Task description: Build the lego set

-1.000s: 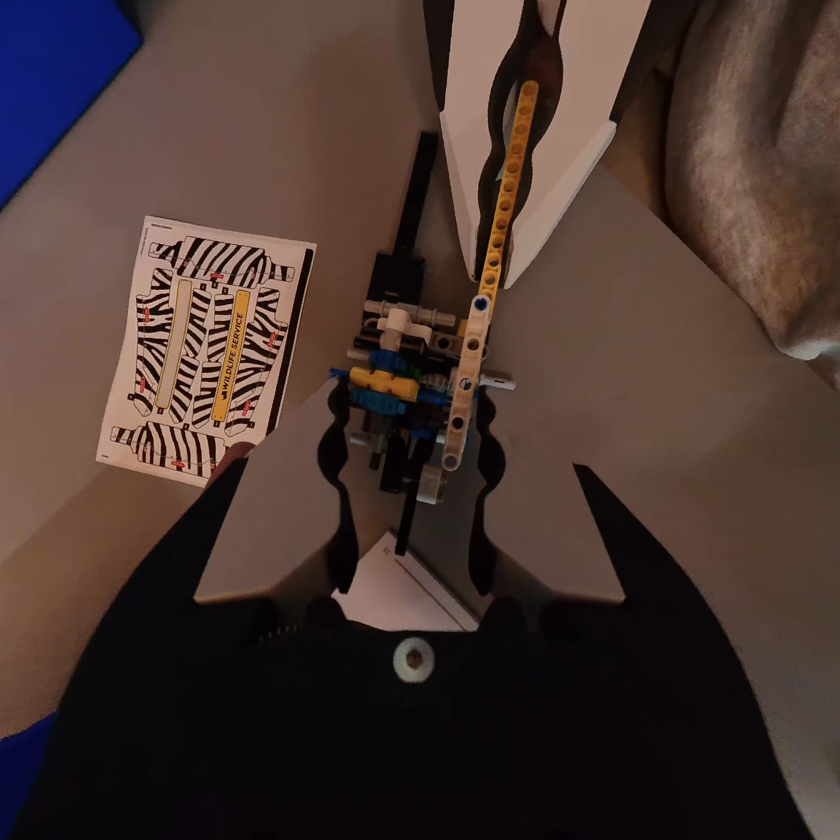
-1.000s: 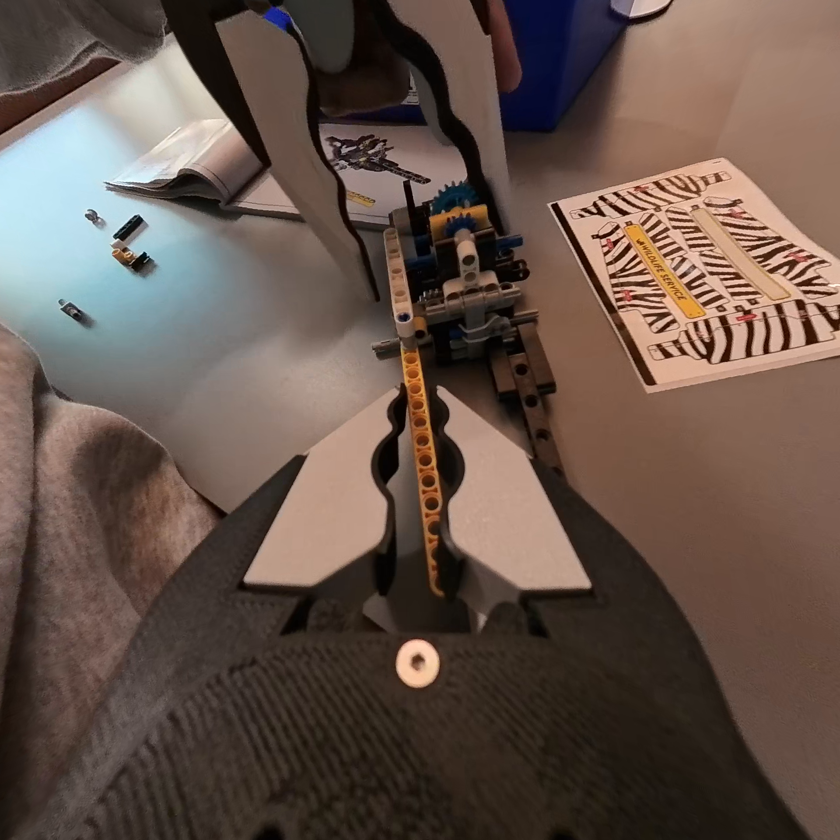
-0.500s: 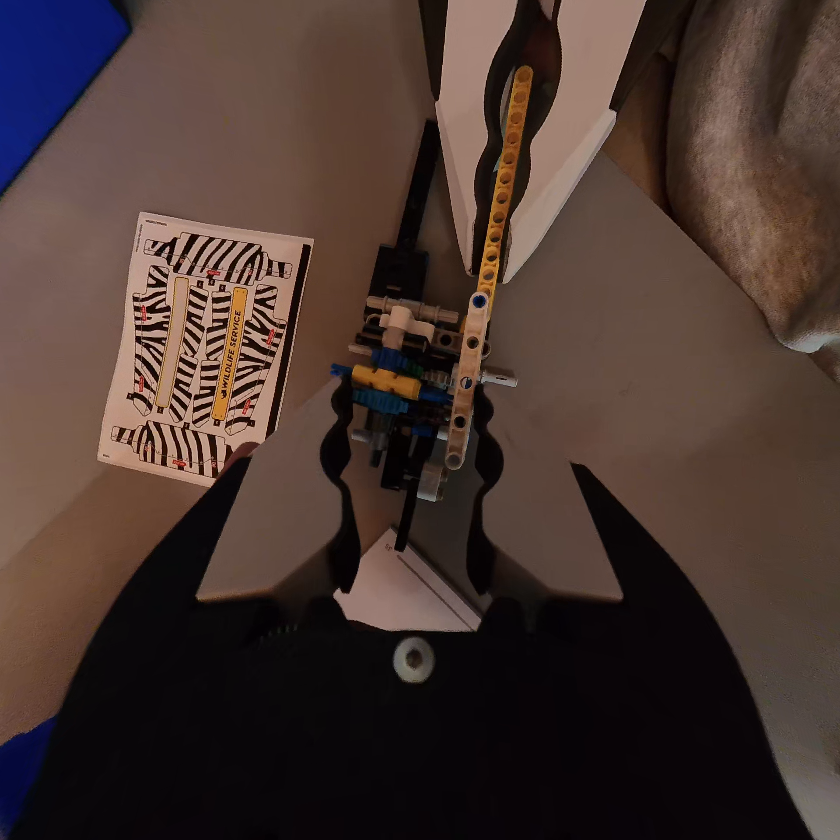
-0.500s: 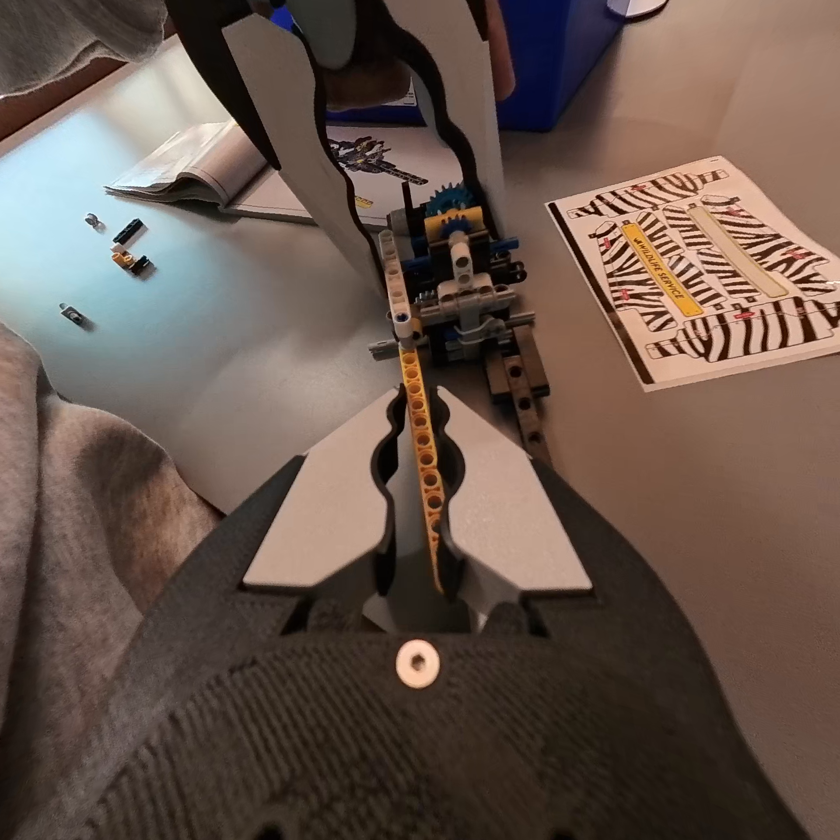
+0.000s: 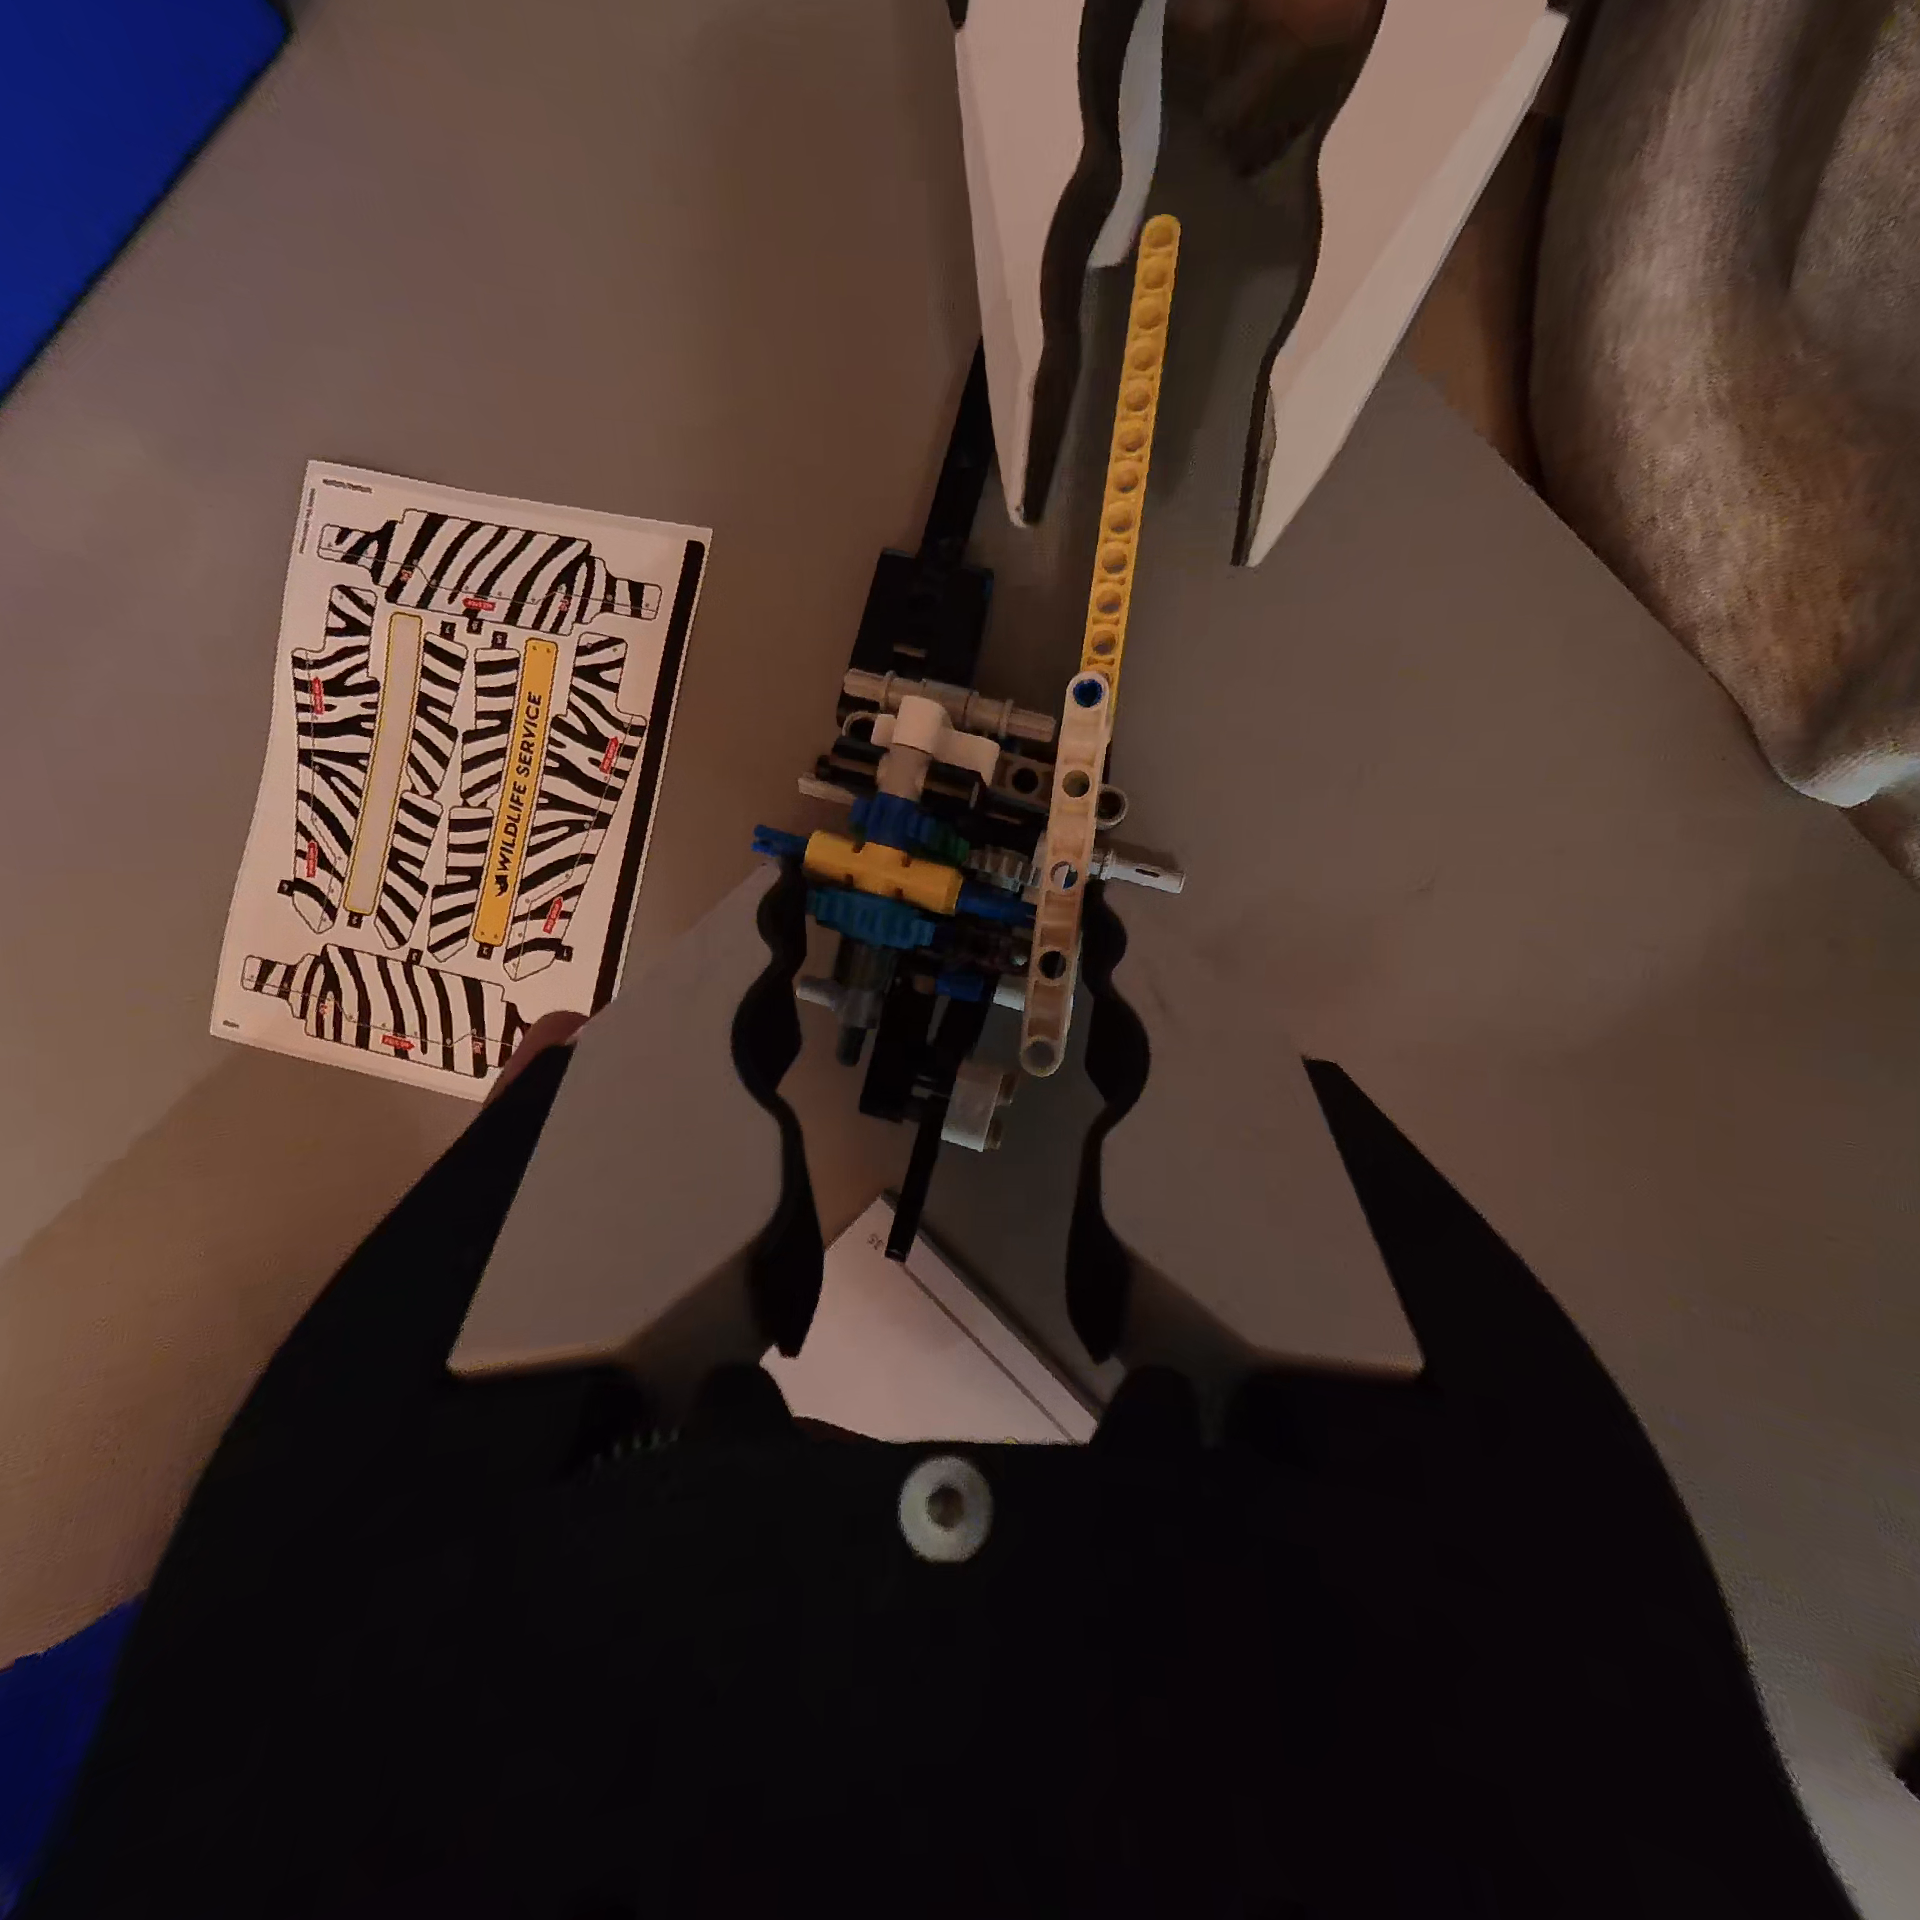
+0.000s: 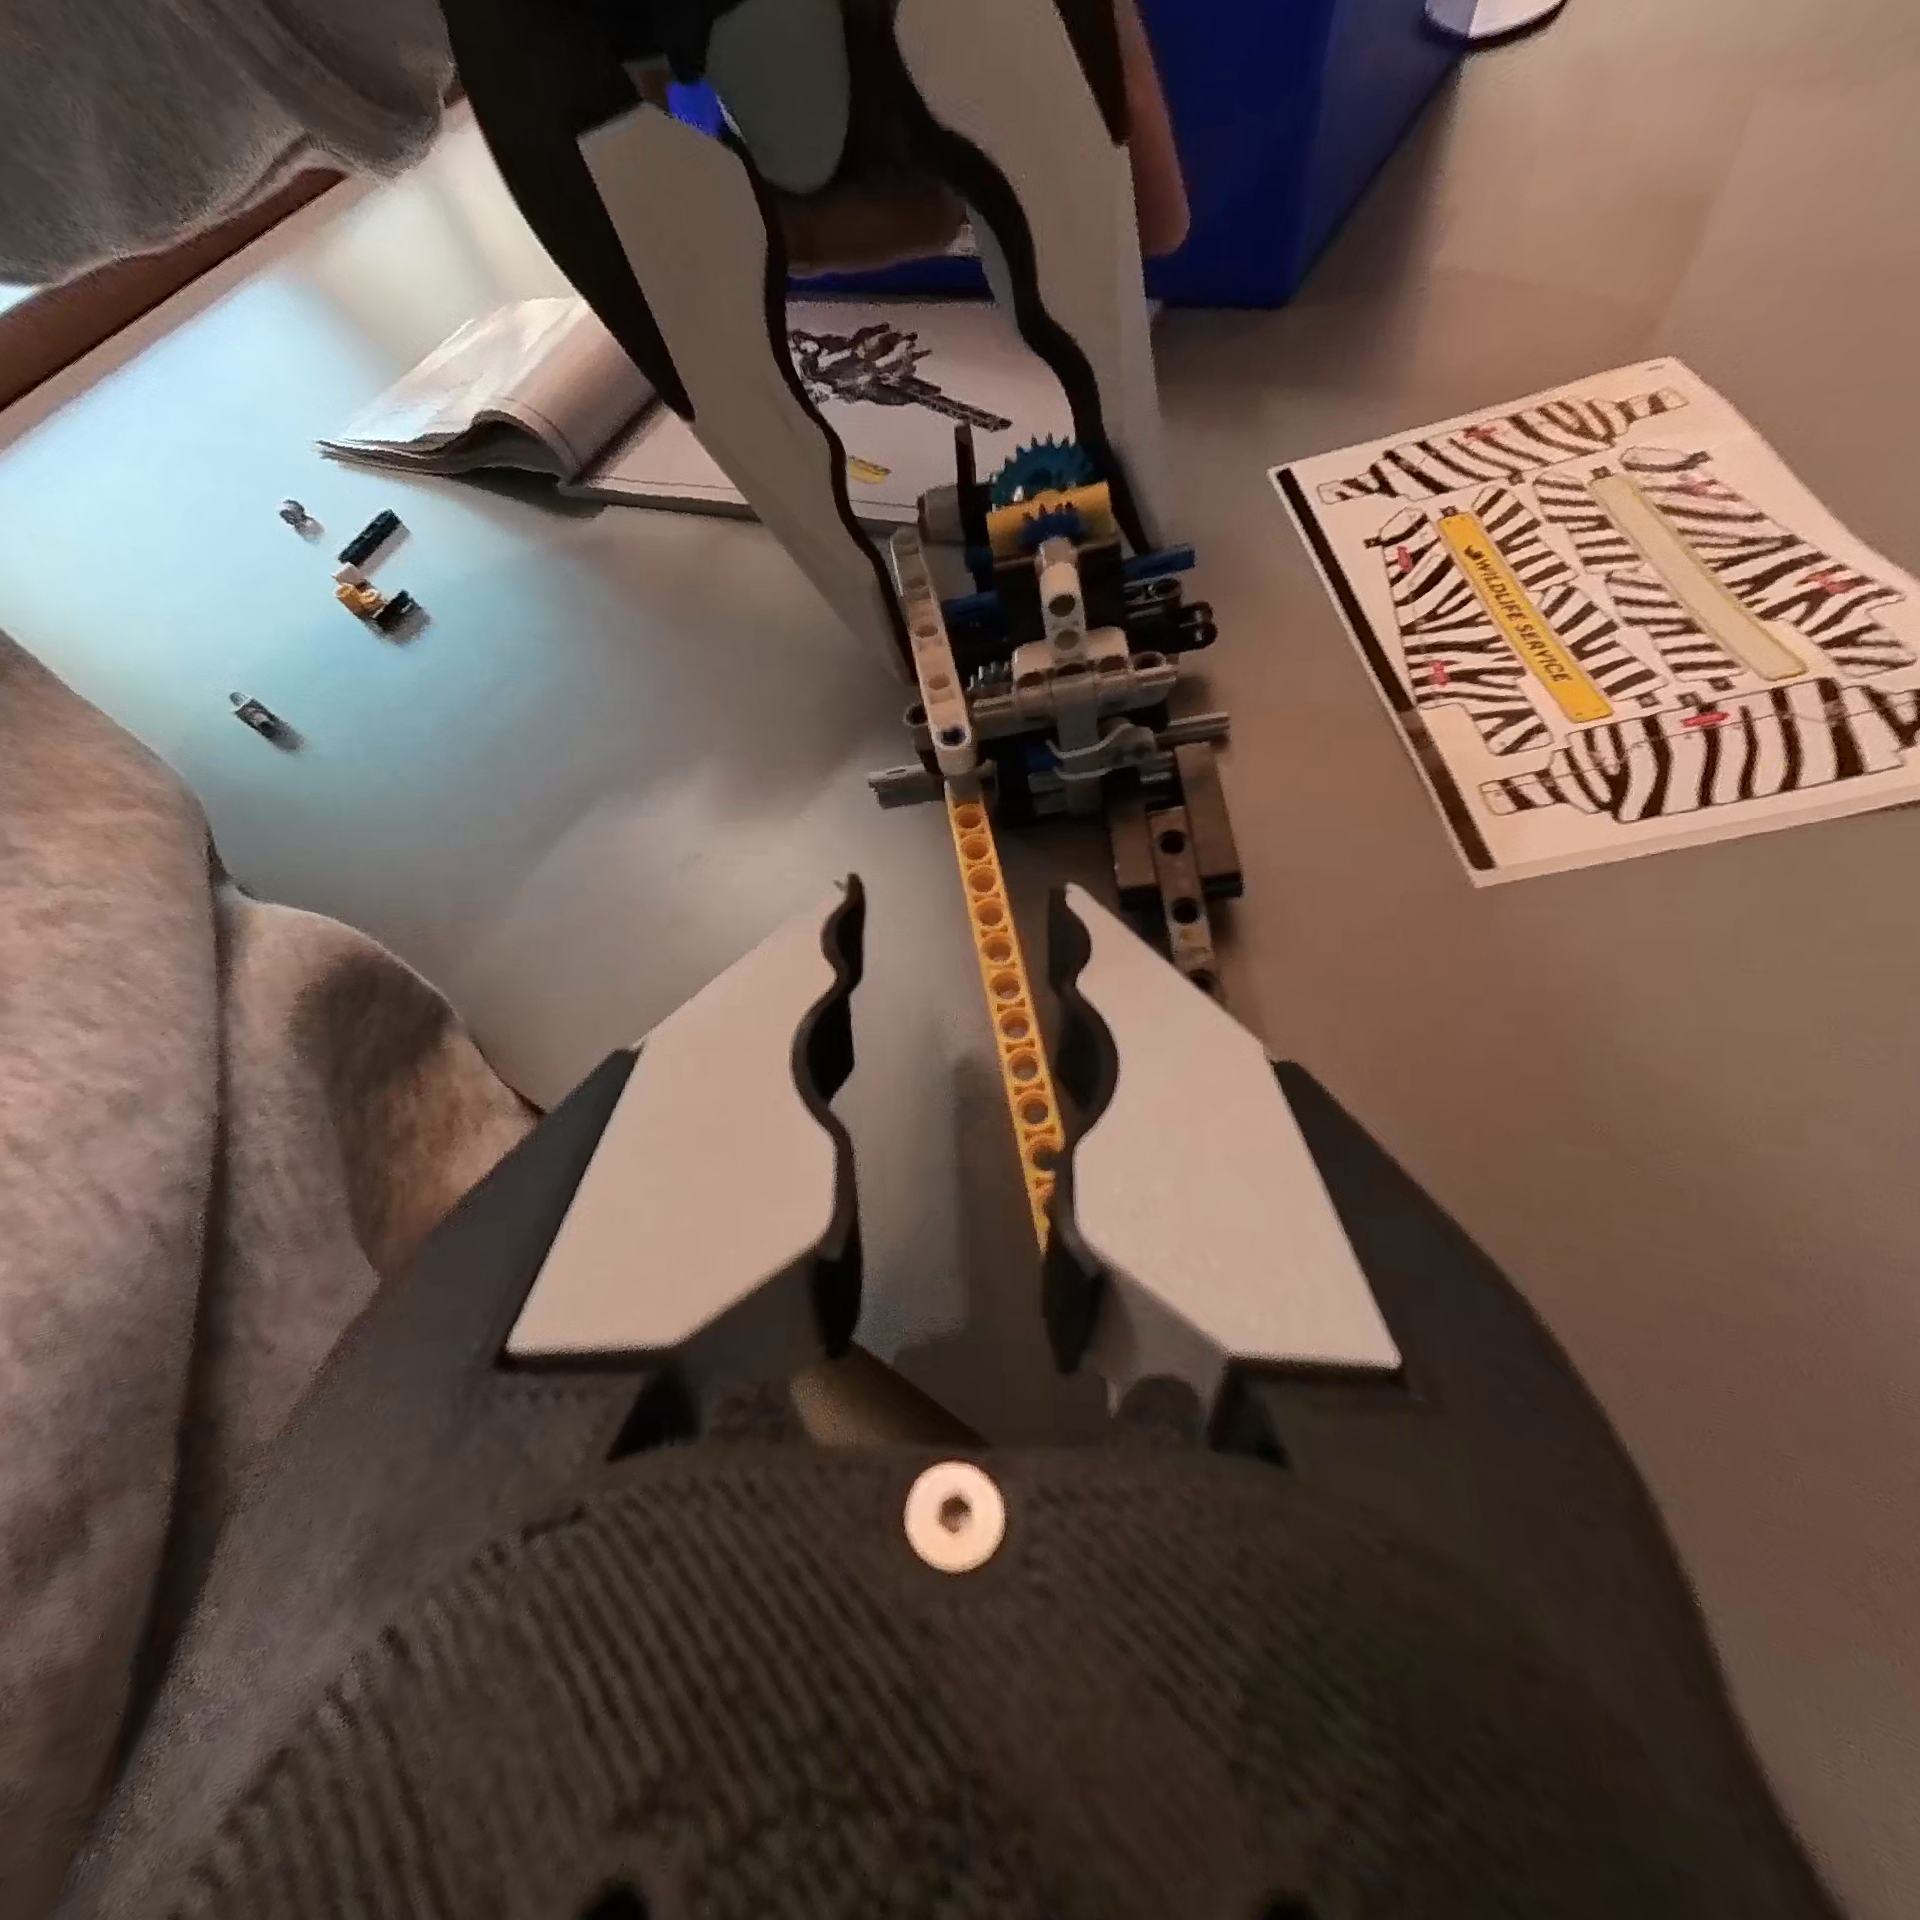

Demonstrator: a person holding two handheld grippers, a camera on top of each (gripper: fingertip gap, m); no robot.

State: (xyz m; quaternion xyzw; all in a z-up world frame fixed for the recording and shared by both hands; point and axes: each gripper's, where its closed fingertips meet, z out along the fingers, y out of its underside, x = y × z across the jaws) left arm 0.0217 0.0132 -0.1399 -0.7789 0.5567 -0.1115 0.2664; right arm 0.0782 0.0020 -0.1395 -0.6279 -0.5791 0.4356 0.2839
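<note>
Right gripper (image 6: 956,925) gapes around yellow beam (image 6: 1003,987) — left gripper (image 5: 940,914) clamps the lego assembly (image 5: 935,883).

Right wrist view: lego assembly (image 6: 1049,665) upper centre on table (image 6: 1558,1143). Long beam (image 6: 1003,987) runs from its lower-left corner down between the right gripper (image 6: 956,935) fingers. Sticker sheet (image 6: 1621,613) right of assembly. Booklet (image 6: 499,426) upper left; small loose parts (image 6: 364,582) below-left of it. Left gripper (image 6: 997,582) straddles assembly from the top.

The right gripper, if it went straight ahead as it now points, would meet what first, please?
The right gripper, open around the yellow beam, would probably slide along it into the lego assembly, where the beam joins a white beam; depth is uncertain.
</note>
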